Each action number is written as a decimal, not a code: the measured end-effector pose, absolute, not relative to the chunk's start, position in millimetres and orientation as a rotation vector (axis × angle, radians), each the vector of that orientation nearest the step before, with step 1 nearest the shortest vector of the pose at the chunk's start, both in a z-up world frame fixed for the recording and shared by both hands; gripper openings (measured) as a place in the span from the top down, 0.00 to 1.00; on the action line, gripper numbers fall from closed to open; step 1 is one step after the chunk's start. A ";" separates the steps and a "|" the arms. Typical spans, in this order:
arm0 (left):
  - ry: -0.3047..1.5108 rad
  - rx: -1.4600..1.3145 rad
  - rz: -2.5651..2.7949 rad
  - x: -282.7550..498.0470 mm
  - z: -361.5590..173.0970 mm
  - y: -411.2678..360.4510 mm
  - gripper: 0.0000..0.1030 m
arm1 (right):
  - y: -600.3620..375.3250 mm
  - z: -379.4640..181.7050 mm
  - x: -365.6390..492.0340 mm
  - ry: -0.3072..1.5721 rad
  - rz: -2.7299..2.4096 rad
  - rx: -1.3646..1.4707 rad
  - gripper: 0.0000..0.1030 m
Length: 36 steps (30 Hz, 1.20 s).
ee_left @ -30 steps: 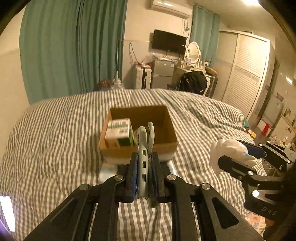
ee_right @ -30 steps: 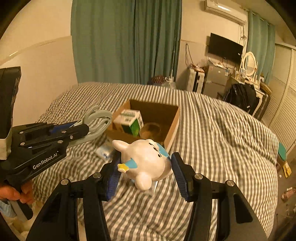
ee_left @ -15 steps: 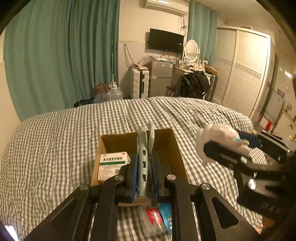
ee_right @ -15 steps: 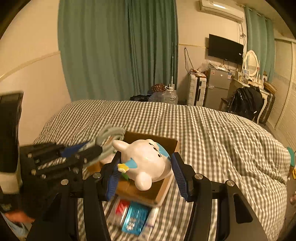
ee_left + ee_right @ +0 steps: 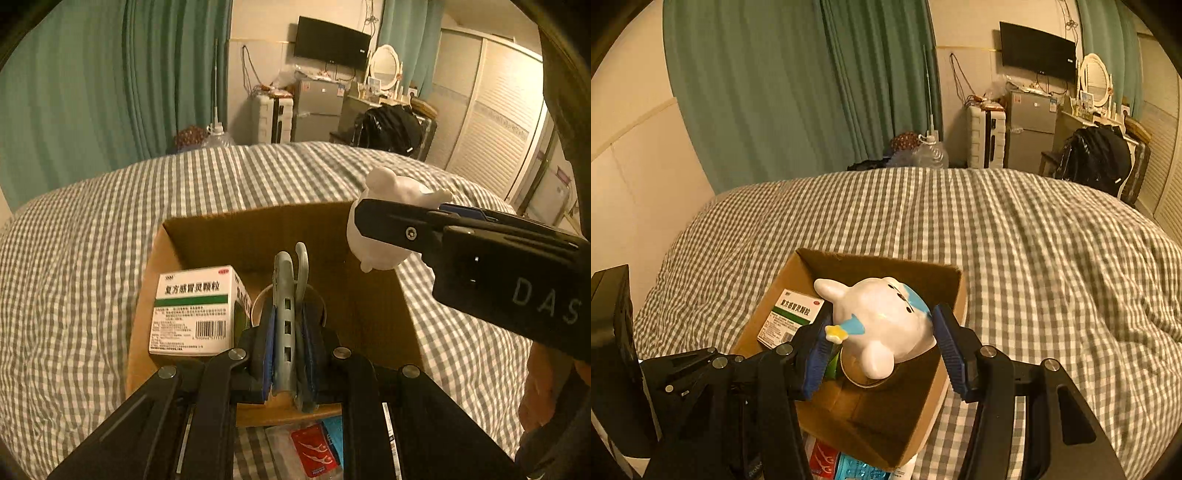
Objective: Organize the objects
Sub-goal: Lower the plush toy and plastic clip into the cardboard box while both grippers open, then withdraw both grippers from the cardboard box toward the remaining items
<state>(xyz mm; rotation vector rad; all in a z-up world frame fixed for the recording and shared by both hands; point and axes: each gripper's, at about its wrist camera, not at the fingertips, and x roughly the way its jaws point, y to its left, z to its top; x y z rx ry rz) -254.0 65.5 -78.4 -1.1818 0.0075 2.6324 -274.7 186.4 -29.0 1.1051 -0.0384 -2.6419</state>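
closest in, a few flat packets [image 5: 317, 448] in red and blue lie on the bed just in front of the cardboard box [image 5: 207, 236], partly under its near edge. the left gripper [image 5: 290, 332] is clamped tight on a pair of grey scissors [image 5: 286, 295], handles pointing forward and up, hanging over the near half of the box. the right gripper [image 5: 882, 347] has its blue pads pressed on either side of a white piggy bank [image 5: 882, 317] with blue markings and a yellow star, held above the open box on its right side, not touching the floor of the box as far as i can tell. a bare hand shows at the far right edge behind that gripper.

inside the box a white and green medicine box [image 5: 195, 306] stands against the left wall, and a round brown roll, maybe tape [image 5: 864, 380], lies on the bottom beside it, mostly hidden by the grippers.

the box sits on a bed [image 5: 1034, 240] with a grey checked cover. past the bed hang teal curtains [image 5: 798, 88]; a small fridge [image 5: 1030, 133], a black bag [image 5: 1097, 155] and a wall television [image 5: 1038, 50] stand at the far side.
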 end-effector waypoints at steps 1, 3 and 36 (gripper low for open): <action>0.000 -1.179 2.629 -254.8 -78.1 63.1 0.86 | 187.0 -30.8 -276.0 -0.037 -2.643 1.116 0.49; -0.013 -1.165 2.617 -251.0 -77.6 62.2 0.86 | 188.6 -29.5 -275.6 -0.055 -2.650 1.115 0.46; -0.057 -0.841 2.962 -68.4 69.0 10.8 0.00 | 200.7 94.9 -59.8 0.136 -2.838 0.870 0.10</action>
